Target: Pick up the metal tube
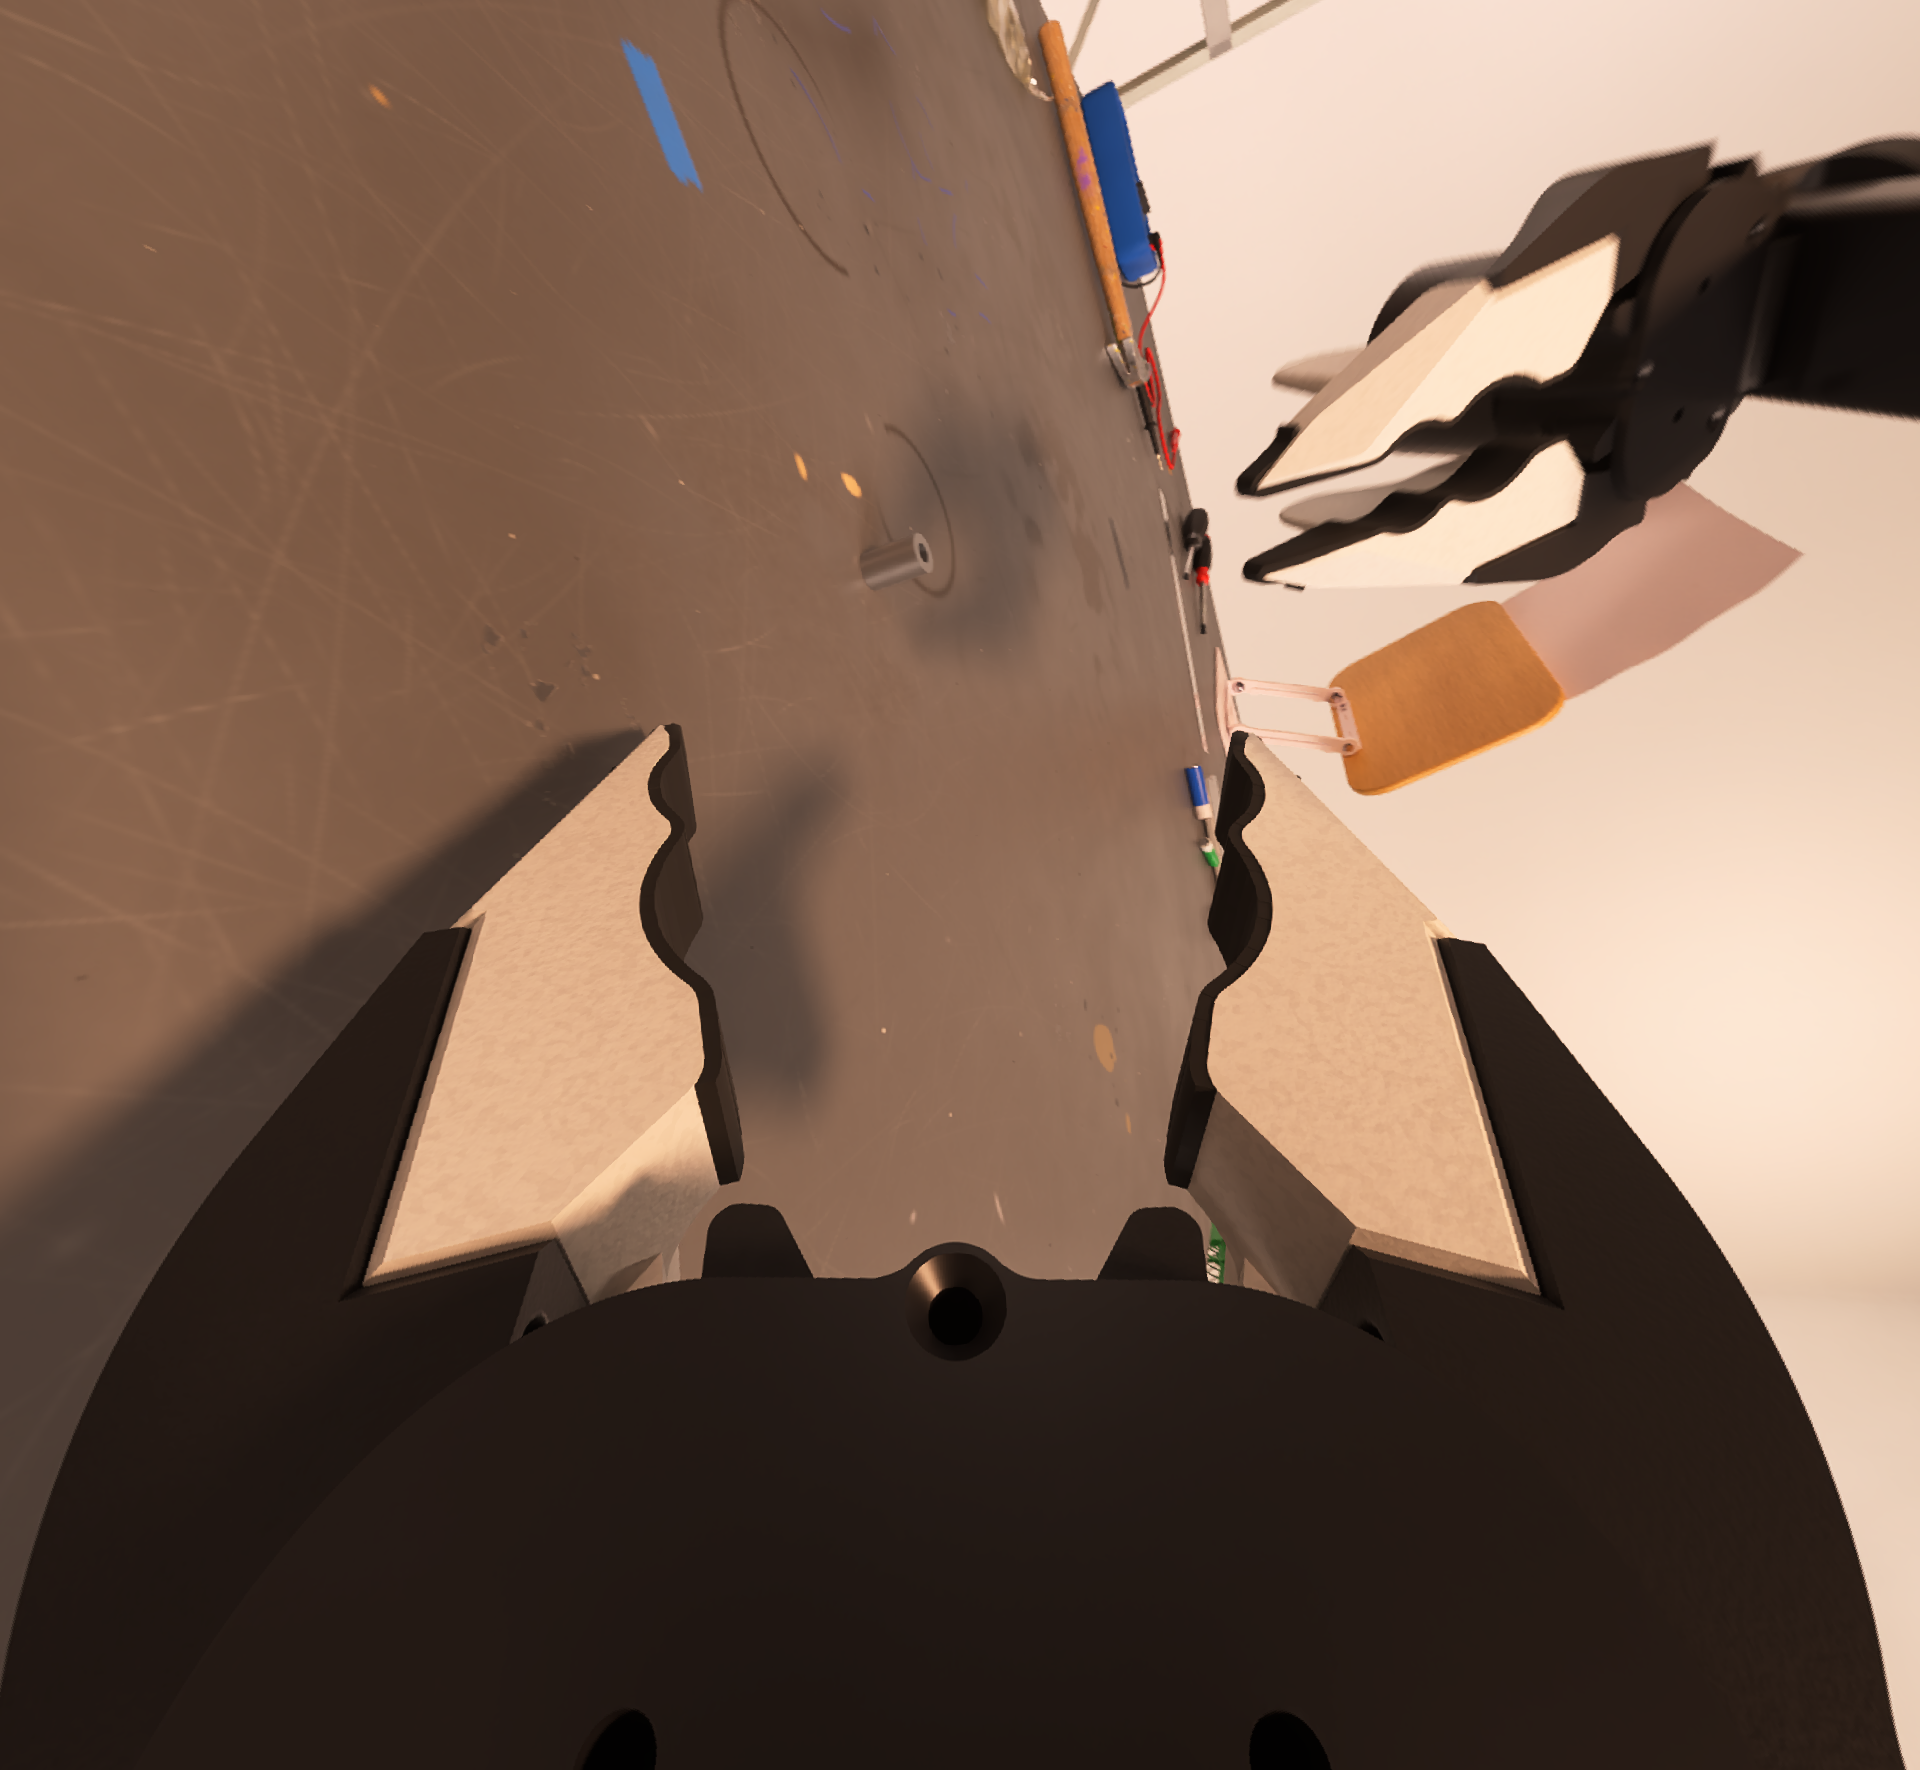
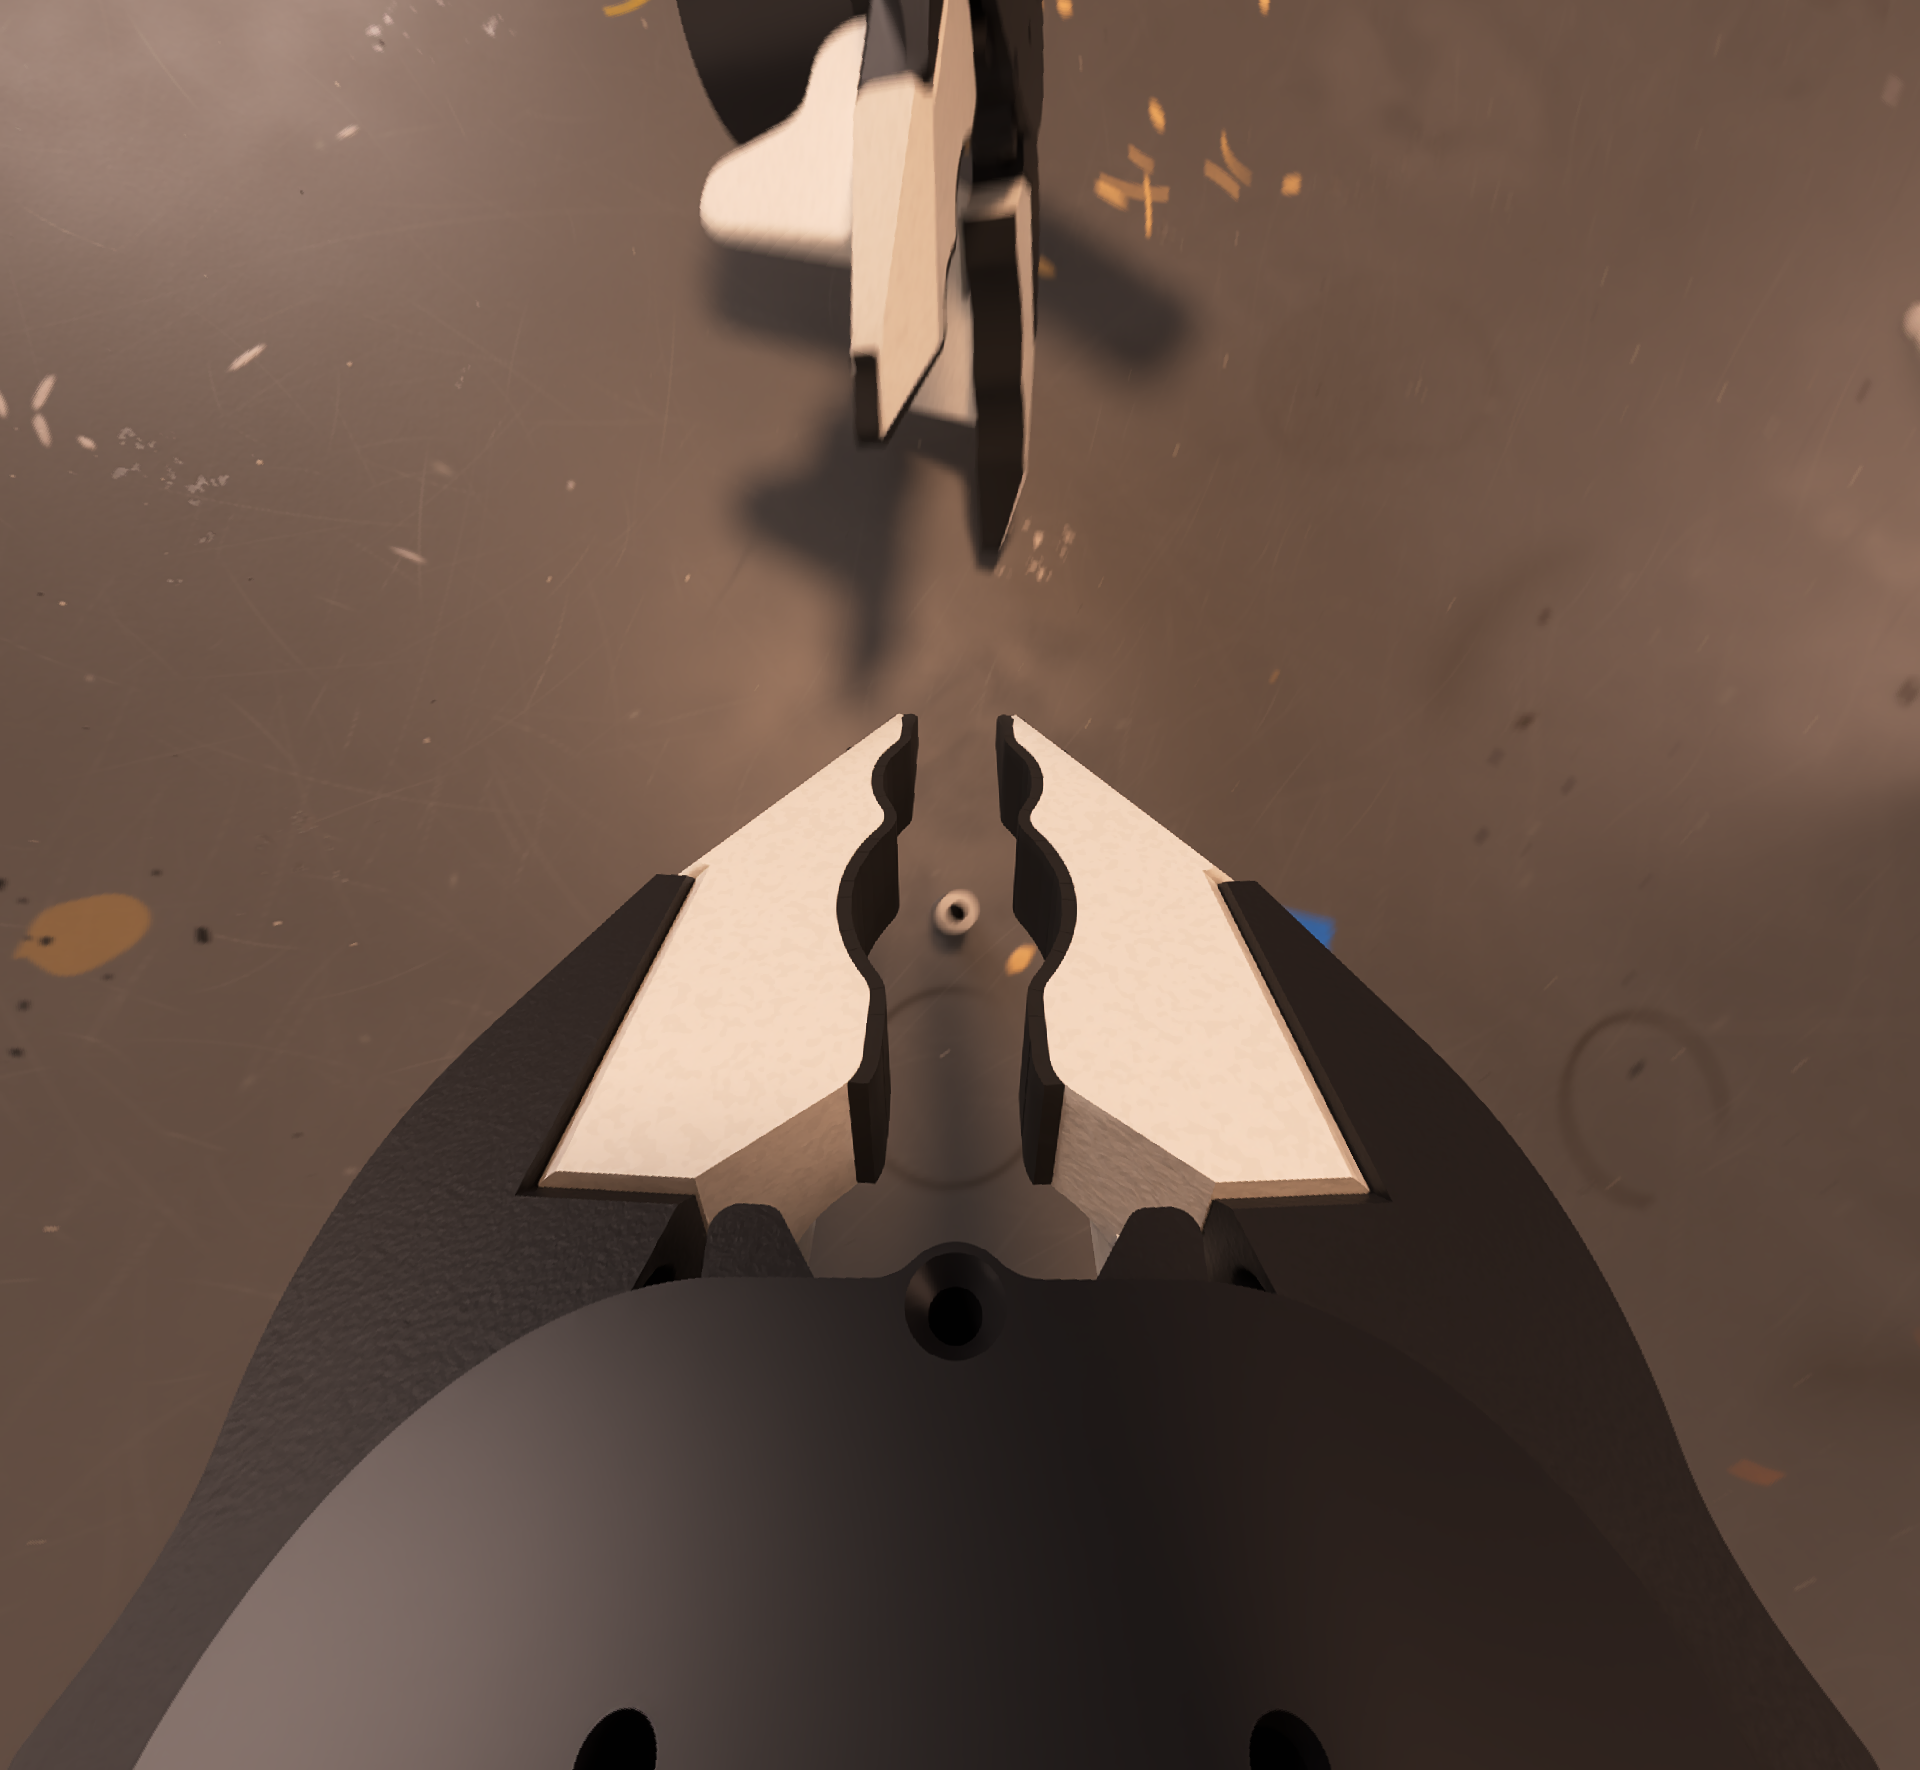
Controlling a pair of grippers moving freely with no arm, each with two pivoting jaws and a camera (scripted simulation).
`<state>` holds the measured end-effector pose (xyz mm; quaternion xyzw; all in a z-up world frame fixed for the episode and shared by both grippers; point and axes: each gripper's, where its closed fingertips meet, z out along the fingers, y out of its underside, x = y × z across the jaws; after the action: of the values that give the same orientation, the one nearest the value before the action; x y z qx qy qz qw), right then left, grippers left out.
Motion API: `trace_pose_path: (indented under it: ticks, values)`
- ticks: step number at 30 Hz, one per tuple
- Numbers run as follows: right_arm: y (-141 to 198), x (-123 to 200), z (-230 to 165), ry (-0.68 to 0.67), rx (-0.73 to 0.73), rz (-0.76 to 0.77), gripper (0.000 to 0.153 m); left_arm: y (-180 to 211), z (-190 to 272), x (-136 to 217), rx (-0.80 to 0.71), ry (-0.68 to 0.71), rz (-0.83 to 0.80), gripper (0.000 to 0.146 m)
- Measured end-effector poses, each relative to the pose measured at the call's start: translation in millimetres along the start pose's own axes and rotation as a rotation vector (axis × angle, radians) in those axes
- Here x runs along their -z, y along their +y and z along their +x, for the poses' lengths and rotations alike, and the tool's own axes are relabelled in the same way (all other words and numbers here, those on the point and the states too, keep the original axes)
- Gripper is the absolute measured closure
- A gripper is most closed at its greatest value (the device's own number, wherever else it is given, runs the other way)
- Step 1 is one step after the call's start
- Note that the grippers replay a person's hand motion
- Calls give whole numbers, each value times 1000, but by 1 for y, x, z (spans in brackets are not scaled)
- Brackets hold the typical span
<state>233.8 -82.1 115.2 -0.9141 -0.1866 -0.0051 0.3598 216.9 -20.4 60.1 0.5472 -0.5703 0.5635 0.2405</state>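
The metal tube [image 1: 896, 562], a short grey cylinder with a bored end, lies on the scratched brown table [image 1: 416, 473]. My left gripper [image 1: 956, 738] is wide open and empty, and the tube lies ahead of its fingertips, apart from them. My right gripper [image 1: 1250, 525] hovers off to the right above the table edge. In the right wrist view the right gripper [image 2: 956, 723] holds its jaws a narrow gap apart with nothing between them. The tube [image 2: 954, 912] shows end-on through that gap, small, down on the table. The left gripper [image 2: 935, 494] shows at the top of that view.
Along the table's far edge lie a wooden-handled hammer [image 1: 1086, 182], a blue battery pack [image 1: 1117, 182] with red wires, and a blue marker [image 1: 1197, 790]. A strip of blue tape [image 1: 660, 115] is stuck on the table. An orange chair [image 1: 1444, 697] stands beyond the edge.
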Motion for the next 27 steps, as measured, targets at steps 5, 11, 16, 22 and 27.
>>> trace_pose_path:
  ticks: [5, 11, 16, 22, 27]
  values:
    - [36, -10, -18, 51, -228, -1, 139, -6, -7, 7, -29, -46, 22, 44]
    - [61, -47, -11, 154, -246, -66, 139, -8, -9, 10, -43, -60, 39, 44]
    - [75, -48, -2, 182, -331, -65, 134, -7, -8, 9, -61, -71, 35, 45]
    - [90, -51, 1, 193, -375, -99, 136, -8, -9, 8, -58, -65, 36, 45]
    - [93, -56, 0, 179, -390, -109, 141, -9, -9, 8, -53, -59, 38, 44]
